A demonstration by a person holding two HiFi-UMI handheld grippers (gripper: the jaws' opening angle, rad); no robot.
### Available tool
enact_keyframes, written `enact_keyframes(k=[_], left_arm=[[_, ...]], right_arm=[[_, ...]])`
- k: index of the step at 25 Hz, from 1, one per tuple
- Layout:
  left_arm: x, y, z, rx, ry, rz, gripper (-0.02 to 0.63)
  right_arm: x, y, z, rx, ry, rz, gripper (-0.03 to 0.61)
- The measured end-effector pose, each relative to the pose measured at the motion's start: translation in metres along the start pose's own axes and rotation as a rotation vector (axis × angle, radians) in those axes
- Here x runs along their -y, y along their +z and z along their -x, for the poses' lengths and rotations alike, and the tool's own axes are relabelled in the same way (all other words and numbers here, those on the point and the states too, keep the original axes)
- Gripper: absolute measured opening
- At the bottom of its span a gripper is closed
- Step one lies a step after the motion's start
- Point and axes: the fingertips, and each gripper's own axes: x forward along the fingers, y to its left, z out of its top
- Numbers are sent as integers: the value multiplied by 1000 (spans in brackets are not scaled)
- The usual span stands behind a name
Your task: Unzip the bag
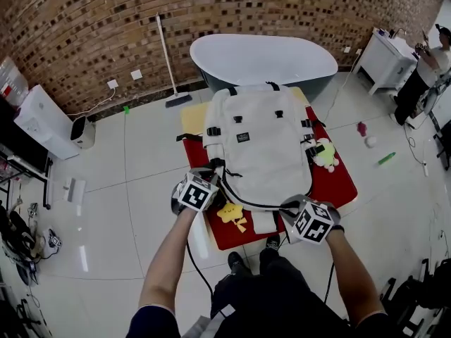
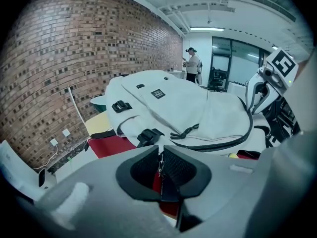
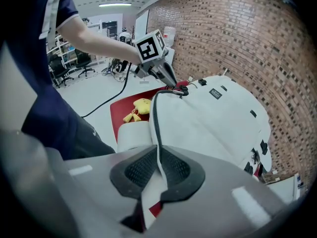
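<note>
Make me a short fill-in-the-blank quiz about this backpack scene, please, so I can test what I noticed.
1. The mat under the backpack is ___.
2. The left gripper is shut on the backpack's ___.
3. The toy at the mat's near edge is ___.
4. Behind the backpack, by the brick wall, stands a white ___.
Missing words: red; zipper pull; yellow; bathtub.

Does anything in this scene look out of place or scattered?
Three small things lie loose on the floor, right of the red mat: a pink object, a white ball and a green stick-shaped object. They look dropped, away from everything else. The white backpack lies flat on the mat, nothing spilled.
</note>
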Motion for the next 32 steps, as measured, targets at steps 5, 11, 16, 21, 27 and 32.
enact_keyframes(k=[5,11,16,21,27,32], left_arm=[[-20,9,-20,37,32,13,35],[-26,9,-22,59,52,69,37],[-17,10,-2,122,44,136,90],[7,35,36,231,42,199,117],[79,108,90,426,58,183,3],[152,157,117,506,84,164,3]], right_arm=[[-2,-1,-4,0,-5,-36,32],[2,0,-8,-8,-12,-33,34],[5,0,-8,30,-9,-51,60],[19,19,20,207,-52,-125,107],[37,31,66,445,-120,-166,64],[38,31,129,641,-131,-216,46]])
